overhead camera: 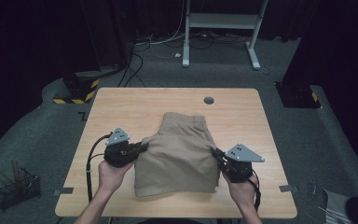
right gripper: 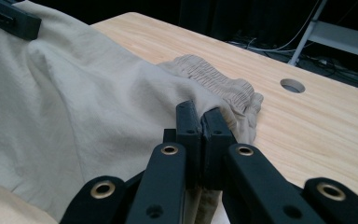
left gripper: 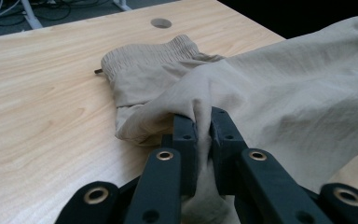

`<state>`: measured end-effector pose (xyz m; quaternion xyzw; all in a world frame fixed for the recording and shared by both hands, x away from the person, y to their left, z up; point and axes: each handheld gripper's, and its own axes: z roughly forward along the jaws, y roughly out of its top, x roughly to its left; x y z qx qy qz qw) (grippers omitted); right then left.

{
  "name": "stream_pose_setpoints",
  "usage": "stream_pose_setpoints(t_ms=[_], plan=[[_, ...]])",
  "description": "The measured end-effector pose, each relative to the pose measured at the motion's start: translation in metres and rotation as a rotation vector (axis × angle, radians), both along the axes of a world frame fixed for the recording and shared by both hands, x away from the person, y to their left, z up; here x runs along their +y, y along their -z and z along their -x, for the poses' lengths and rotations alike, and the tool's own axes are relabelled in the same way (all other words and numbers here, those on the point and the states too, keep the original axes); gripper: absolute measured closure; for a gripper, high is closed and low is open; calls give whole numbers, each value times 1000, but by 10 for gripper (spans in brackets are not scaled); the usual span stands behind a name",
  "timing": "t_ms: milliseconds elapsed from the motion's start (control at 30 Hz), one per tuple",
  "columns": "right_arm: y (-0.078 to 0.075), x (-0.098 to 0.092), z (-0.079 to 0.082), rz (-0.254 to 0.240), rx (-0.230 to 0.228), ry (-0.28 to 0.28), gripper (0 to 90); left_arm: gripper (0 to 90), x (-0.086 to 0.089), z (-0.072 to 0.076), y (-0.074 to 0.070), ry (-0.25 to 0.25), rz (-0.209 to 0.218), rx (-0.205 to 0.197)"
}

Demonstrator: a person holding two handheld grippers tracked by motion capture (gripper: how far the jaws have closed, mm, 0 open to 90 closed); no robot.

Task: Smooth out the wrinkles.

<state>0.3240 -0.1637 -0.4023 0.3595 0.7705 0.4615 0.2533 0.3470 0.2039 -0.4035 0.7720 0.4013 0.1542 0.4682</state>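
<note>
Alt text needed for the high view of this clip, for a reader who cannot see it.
A pair of khaki shorts lies on a light wooden table, pinched at its left edge by the left tool and at its right edge by the right tool, each held in one of a person's hands. Around the table are dark carpet, cables and a white stand.

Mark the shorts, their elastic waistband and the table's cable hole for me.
Shorts (overhead camera: 179,163): high view, middle of the fabric.
Elastic waistband (left gripper: 156,53): left gripper view, gathered band.
Cable hole (overhead camera: 209,100): high view, its centre.

One pair of shorts (overhead camera: 177,156), two claws, one table (overhead camera: 121,107).
</note>
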Motion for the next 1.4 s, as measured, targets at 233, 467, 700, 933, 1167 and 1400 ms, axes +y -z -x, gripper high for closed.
stream_pose_setpoints(t_ms=[233, 467, 700, 933, 1167, 1400], plan=[[-4, -5, 32, -23, -19, -28, 879, 827, -1, 37, -9, 35, -2, -20], [-23, -14, 71, -86, -92, -56, 879, 827, 3, 66, -26, 60, 29, -59], [-15, -14, 52, -82, -72, -24, 879, 827, 0, 49, -18, 51, 29, -58], [-10, -14, 41, -69, -65, -3, 878, 826, -1, 31, -16, 44, 47, -42], [-9, -13, 30, -52, -65, 20, 878, 826, -3, 21, -15, 28, 52, -45], [-8, -13, 22, -66, -59, 6, 878, 826, -2, 13, -13, 21, 49, -30]])
